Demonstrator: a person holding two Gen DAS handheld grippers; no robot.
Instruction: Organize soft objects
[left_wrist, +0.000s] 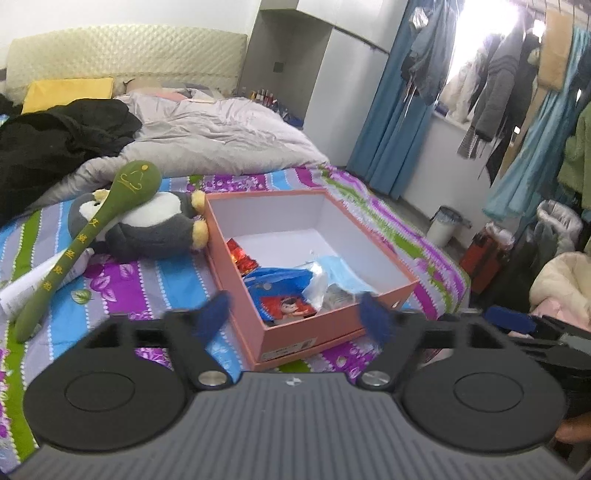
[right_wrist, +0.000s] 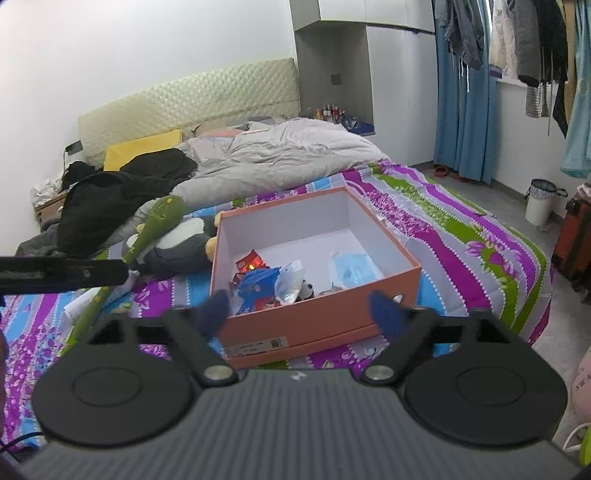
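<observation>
Hovering over a striped bedspread (left_wrist: 122, 288), the left gripper (left_wrist: 297, 314) stands with its blue-tipped jaws wide apart and nothing between them, just short of an open pink box (left_wrist: 306, 332). Inside the box lie a blue packet (left_wrist: 277, 278), red wrappers (left_wrist: 242, 258) and a pale blue face mask (left_wrist: 340, 271). Left of the box, touching its side, a grey-and-white plush penguin (left_wrist: 147, 229) lies on the bed, a green plush spoon (left_wrist: 88, 232) resting across it, a white tube (left_wrist: 33, 282) beside the handle.

From the right wrist, the right gripper (right_wrist: 297, 310) is likewise spread wide and empty, facing the same box (right_wrist: 314, 325) from its near wall. The penguin (right_wrist: 177, 247) and spoon (right_wrist: 159, 221) lie at the box's left, and the other gripper's black finger (right_wrist: 62, 275) reaches in from the left edge.
</observation>
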